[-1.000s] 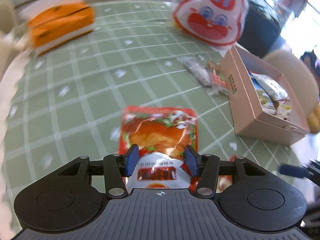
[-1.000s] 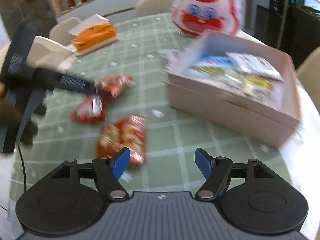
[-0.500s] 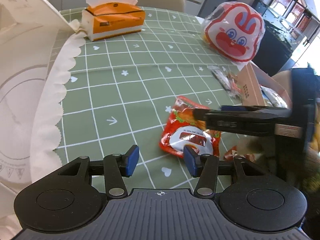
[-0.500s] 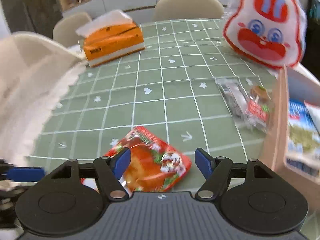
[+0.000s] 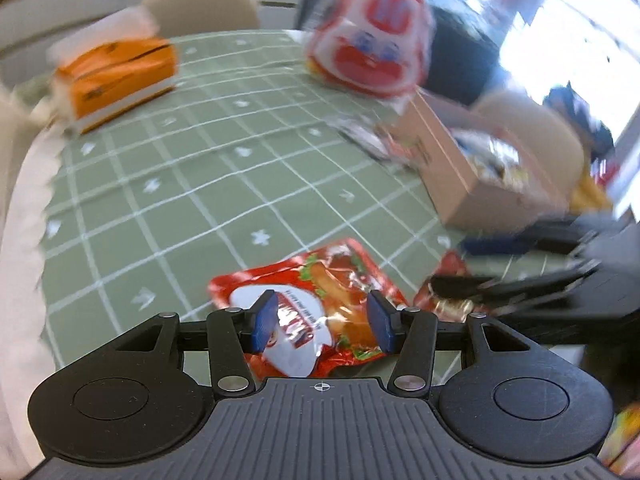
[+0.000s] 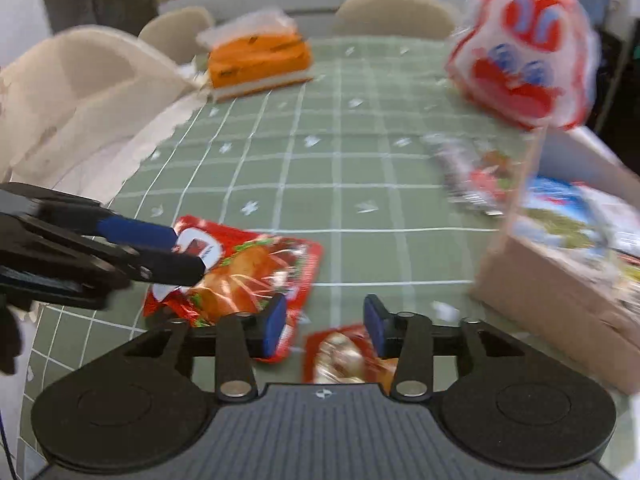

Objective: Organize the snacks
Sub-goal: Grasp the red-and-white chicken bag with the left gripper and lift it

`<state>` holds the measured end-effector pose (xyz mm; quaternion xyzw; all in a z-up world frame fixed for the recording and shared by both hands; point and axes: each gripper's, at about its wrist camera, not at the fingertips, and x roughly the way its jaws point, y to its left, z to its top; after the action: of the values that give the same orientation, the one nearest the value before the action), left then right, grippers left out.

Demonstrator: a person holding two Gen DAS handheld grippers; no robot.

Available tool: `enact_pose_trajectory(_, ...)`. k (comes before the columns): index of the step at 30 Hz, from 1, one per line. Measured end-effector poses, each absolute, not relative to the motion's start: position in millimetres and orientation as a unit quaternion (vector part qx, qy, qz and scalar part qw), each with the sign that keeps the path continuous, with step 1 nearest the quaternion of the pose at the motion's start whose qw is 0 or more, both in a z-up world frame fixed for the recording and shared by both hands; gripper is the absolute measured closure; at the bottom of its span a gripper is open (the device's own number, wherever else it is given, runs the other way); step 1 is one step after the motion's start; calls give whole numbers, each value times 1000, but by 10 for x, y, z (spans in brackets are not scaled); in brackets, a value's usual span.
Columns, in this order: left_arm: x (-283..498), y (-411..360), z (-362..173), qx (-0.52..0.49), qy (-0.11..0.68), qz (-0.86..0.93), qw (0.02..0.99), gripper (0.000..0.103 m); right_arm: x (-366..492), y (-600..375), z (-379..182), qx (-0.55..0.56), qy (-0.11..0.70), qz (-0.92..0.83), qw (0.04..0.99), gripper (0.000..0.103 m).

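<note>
A large red snack packet (image 5: 320, 280) lies flat on the green checked tablecloth (image 5: 180, 184). My left gripper (image 5: 322, 322) hangs open just over its near end, a blue pad on each side. In the right wrist view the same large red packet (image 6: 256, 268) shows with the left gripper (image 6: 176, 252) at its left end. My right gripper (image 6: 325, 326) is open above a smaller red packet (image 6: 340, 356), and its pads are not pressing on it. That smaller red packet (image 5: 444, 292) lies right of the large one. An open cardboard box (image 6: 552, 292) at the right holds several snacks.
A red-and-white rabbit-face bag (image 5: 368, 44) stands at the back by the cardboard box (image 5: 448, 168). Clear-wrapped snacks (image 6: 472, 176) lie against the box's far side. An orange tissue box (image 6: 260, 60) sits at the back left. A white scalloped cloth (image 6: 80, 92) covers the left table edge. Chairs ring the table.
The left gripper has swung back over the large red packet. The right gripper has shifted from that packet to the smaller one, and its jaws are narrower than a second ago.
</note>
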<state>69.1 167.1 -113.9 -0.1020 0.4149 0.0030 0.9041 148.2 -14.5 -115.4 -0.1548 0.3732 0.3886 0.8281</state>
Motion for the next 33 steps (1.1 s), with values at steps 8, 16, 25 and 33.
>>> enact_pose_trajectory(8, 795, 1419, -1205, -63, 433, -44, 898, 39, 1398, -587, -1378, -144, 393, 349, 839, 36)
enact_pose_trajectory(16, 900, 1855, -1065, -213, 360, 71, 905, 45, 1388, -771, -1552, -88, 418, 330, 842, 29)
enact_pose_trajectory(25, 1058, 1621, -1369, -186, 417, 15, 889, 66, 1157, -811, -1581, -138, 403, 323, 845, 26)
enact_pose_trajectory(33, 492, 1046, -1357, -64, 411, -25, 909, 65, 1078, -931, -1638, -124, 389, 303, 861, 18)
